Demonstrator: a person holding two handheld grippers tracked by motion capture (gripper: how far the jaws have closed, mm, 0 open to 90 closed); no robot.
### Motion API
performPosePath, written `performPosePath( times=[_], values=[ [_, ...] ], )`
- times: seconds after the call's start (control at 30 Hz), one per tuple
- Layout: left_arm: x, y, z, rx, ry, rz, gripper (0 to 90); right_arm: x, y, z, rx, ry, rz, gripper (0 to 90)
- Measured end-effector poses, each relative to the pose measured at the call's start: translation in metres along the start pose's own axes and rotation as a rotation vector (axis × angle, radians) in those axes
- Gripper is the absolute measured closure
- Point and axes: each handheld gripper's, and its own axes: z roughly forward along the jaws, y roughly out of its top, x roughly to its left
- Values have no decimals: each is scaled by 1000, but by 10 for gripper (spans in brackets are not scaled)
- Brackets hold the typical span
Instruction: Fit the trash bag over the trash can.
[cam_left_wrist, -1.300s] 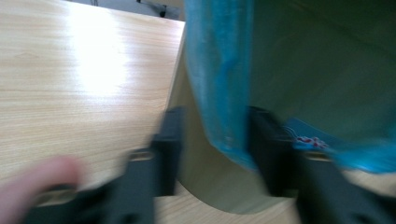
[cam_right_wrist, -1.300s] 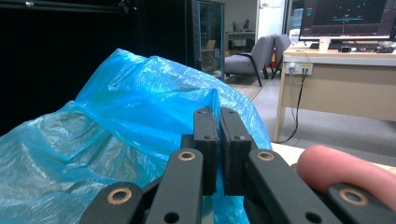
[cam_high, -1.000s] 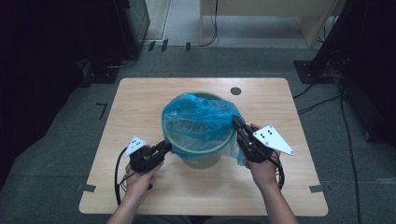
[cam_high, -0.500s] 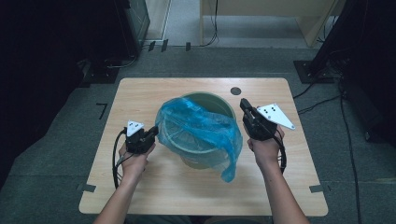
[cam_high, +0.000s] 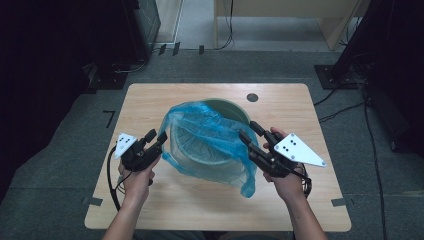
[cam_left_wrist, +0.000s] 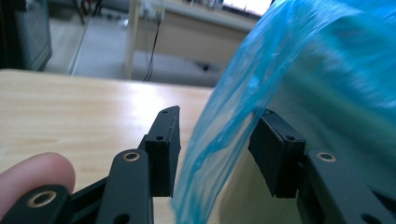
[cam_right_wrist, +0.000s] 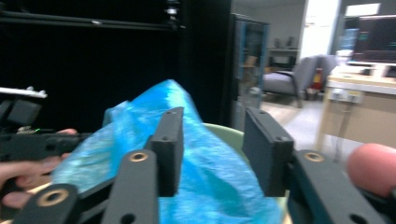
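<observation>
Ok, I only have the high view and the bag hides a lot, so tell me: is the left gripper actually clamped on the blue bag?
Observer: No. In the left gripper view the jaws of the left gripper stand apart, and a fold of the blue bag hangs in the gap between them.
Operator: And the right one?
Observer: The right gripper is open too; its view shows a clear gap between the jaws, with bag behind them.
Operator: Is the bag over the far rim of the bin?
Observer: Not there. The right gripper view shows a bare strip of the green bin beyond the plastic.
</observation>
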Motion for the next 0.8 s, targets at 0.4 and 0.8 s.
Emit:
performPosePath(
  times=[0.4, 0.8],
  values=[
    [-8, -6, -23, -26, -204, -33, 394, 21, -21, 8, 91, 160, -68, 397],
    [-32, -18, -22, 64, -382, 46, 449, 27, -33, 21, 144, 73, -119, 848]
  ],
)
